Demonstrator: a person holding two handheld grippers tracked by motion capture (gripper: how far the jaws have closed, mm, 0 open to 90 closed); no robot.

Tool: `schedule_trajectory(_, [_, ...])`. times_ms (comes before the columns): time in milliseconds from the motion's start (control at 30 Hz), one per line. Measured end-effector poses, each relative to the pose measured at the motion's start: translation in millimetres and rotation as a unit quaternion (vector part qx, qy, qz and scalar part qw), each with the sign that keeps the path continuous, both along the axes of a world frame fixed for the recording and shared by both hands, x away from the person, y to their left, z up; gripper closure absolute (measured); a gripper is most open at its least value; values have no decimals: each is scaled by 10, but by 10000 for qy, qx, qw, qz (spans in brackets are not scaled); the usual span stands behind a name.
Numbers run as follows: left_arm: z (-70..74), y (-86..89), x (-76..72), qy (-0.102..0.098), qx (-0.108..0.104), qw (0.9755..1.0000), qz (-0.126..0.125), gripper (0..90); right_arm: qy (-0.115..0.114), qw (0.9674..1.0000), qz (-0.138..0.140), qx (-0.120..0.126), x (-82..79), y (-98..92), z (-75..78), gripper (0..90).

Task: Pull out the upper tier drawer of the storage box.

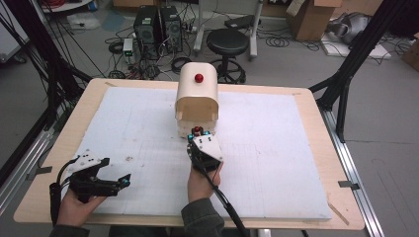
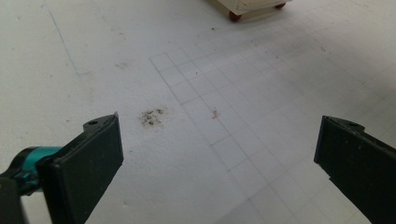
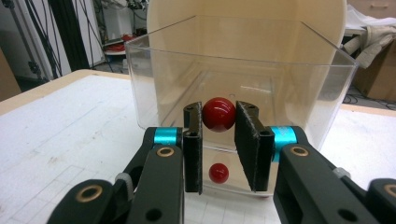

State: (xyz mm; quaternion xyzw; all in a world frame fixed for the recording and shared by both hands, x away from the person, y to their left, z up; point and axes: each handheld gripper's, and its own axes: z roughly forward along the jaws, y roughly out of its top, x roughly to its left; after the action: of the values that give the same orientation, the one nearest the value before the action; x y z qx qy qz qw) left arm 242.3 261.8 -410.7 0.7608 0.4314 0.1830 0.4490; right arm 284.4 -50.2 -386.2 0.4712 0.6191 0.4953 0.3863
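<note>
Grippers at a cream box with a clear drawer.
Right gripper [image 3: 219, 122] is clamped on the red knob [image 3: 218, 114] of the clear drawer [image 3: 163, 79], pulled out from the cream box [image 1: 197, 98] at table centre. Left gripper [image 1: 112, 183] rests at the near left on the white board [image 2: 261, 93], jaws wide apart, holding nothing.
</note>
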Motion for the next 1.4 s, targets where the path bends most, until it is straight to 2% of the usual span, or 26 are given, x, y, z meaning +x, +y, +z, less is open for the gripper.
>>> schedule_trajectory(300, [-1, -8, 1, -5, 8, 10000, -4, 17, -20, 10000, 16, -4, -117, -5, -12, 730])
schedule_trajectory(867, [3, -9, -3, -6, -1, 10000, -3, 17, -34, 10000, 37, -17, -233, -15, -16, 730])
schedule_trajectory(1400, [6, -1, -3, -18, -2, 10000, -1, 17, -78, 9999, 111, 42, -239, -29, -37, 727])
